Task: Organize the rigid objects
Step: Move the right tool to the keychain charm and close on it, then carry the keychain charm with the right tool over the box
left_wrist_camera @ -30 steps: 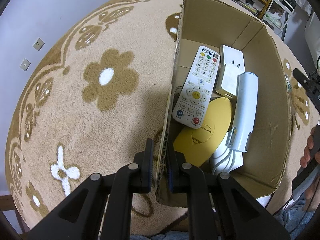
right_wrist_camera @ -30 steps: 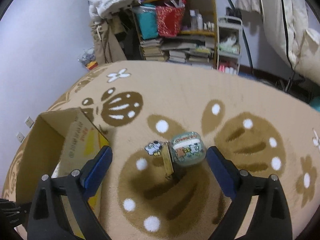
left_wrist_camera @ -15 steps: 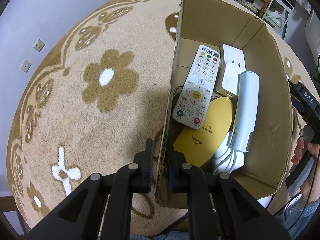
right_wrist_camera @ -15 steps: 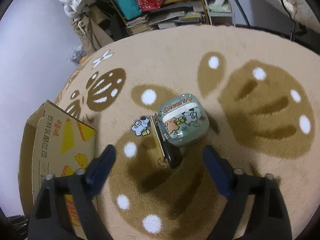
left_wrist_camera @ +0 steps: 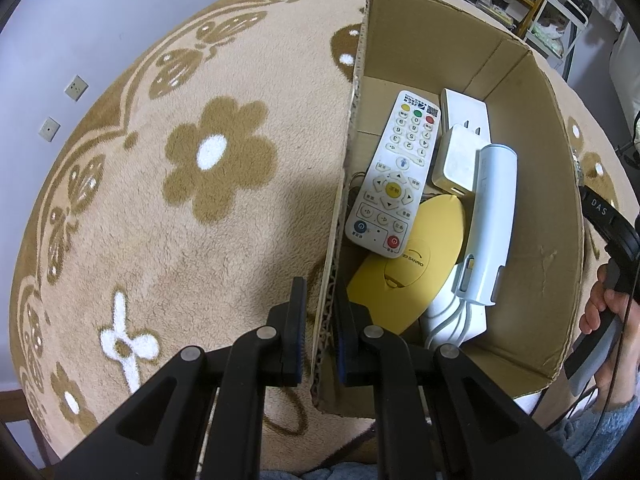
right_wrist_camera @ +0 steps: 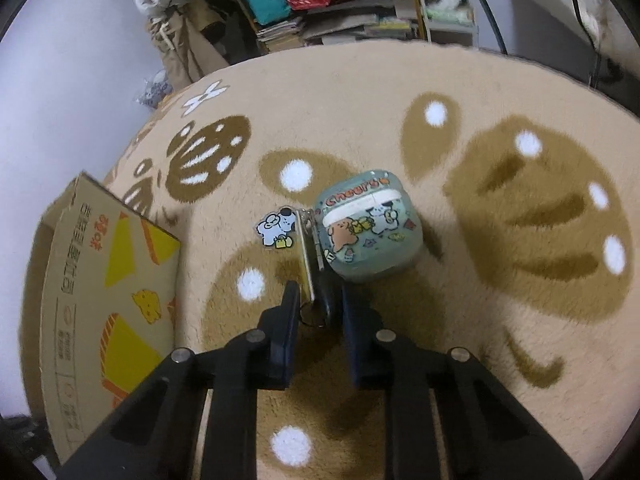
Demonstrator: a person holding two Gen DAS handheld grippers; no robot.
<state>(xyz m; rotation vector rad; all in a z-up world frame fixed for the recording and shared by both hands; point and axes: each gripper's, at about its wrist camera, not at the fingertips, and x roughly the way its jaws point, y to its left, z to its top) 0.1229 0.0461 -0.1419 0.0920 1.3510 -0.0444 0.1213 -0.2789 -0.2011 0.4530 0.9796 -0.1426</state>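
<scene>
Left tool [left_wrist_camera: 319, 320] clenched on the near side wall of the cardboard box [left_wrist_camera: 560, 200], one pad outside, one inside, corrugated edge pinched between. Inside the box, nearest that wall corner, a yellow disc [left_wrist_camera: 404, 264]; over the disc's far edge, a white remote [left_wrist_camera: 394, 176] lying along the gripped wall. Beside the remote, farther from the gripped wall, a white charger block [left_wrist_camera: 456, 160] on a flat white slab [left_wrist_camera: 466, 108]; a pale blue tube-shaped device [left_wrist_camera: 486, 224] slanting across disc and charger, with a white ribbed piece [left_wrist_camera: 452, 320] under its near end. Past the box's opposite wall, a hand [left_wrist_camera: 608, 312] around a dark handle.

Right tool [right_wrist_camera: 316, 300] closing, jaws nearly together around the dark strap and ring [right_wrist_camera: 322, 300] of the earbud case [right_wrist_camera: 368, 232]; pads pressing or not, hard to tell. Case itself on the flowered rug [right_wrist_camera: 460, 92], just beyond the fingertips, pale green with cartoon animals and the word "cheers". Touching the case on the box side, a small dog charm [right_wrist_camera: 276, 230] and a thin card-like tag [right_wrist_camera: 306, 264] standing on edge. Printed outer face of the box well apart from the case. Cluttered shelves [right_wrist_camera: 360, 8] beyond the rug's far edge.
</scene>
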